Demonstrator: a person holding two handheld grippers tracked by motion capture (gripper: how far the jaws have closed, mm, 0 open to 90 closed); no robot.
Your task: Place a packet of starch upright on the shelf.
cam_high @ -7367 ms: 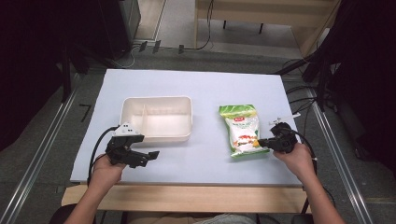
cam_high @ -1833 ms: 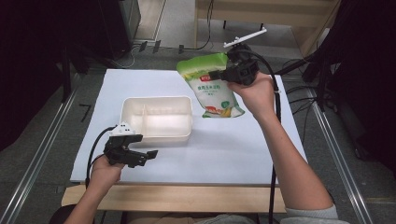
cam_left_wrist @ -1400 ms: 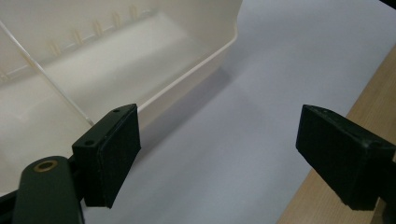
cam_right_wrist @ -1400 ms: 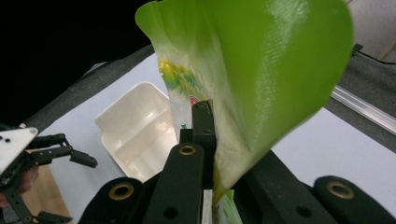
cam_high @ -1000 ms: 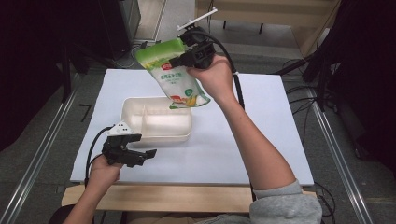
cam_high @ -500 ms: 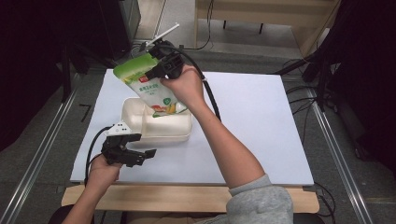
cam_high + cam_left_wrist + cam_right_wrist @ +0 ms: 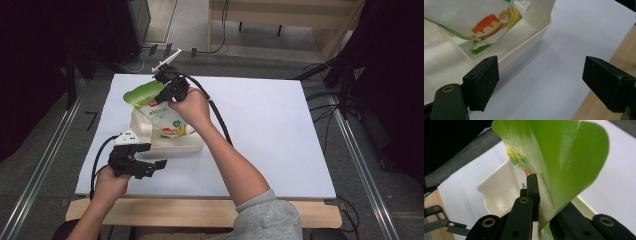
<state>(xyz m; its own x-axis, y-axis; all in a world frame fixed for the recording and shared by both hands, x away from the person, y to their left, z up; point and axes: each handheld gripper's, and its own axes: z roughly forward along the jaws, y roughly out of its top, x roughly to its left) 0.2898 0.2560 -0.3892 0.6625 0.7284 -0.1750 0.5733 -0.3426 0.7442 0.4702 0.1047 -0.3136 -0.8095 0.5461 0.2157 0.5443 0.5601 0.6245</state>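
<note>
A green and white snack bag (image 7: 159,111) hangs tilted over the cream plastic container (image 7: 196,144), its lower end down inside the container. My right gripper (image 7: 170,92) is shut on the bag's green top edge (image 7: 564,165), the jaws pinching the foil. In the left gripper view the bag's printed bottom corner (image 7: 486,25) dips into the container (image 7: 534,35). My left gripper (image 7: 150,167) rests on the white table near the container's front left corner, jaws wide open with nothing between them (image 7: 539,82).
The white table top (image 7: 270,130) stretches to the right of the container. A wooden strip (image 7: 200,212) runs along the near edge. Cables trail from both grippers. Dark equipment and metal rails flank the table.
My right gripper has carried the bag leftward and downward, from above the table's far edge until the bag's lower end is inside the container. The left gripper has stayed put.
</note>
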